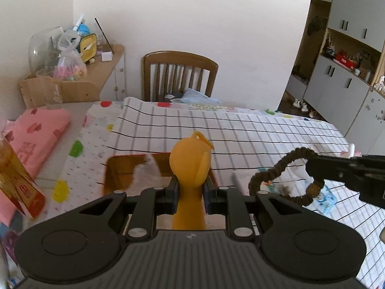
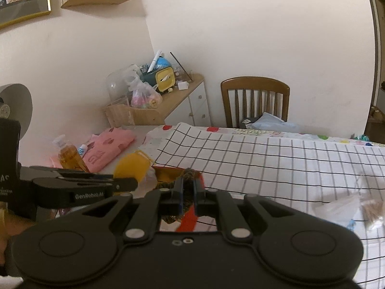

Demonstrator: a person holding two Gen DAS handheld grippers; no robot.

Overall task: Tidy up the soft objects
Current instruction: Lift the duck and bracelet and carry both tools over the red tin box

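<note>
My left tool (image 1: 191,189) is pinching a soft mustard-yellow rubbery pouch (image 1: 190,166), held up over the checked desk cloth (image 1: 240,139). My right tool (image 2: 188,192) is squeezed nearly together on a brown braided fabric hair loop (image 1: 284,168), just beside it.

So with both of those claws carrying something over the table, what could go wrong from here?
The left gripper pinches only the narrow neck of the yellow soft toy, so it might slip out. The brown hair tie dangles loosely from the right gripper and could snag on the left gripper or drop short of the open box.
</note>
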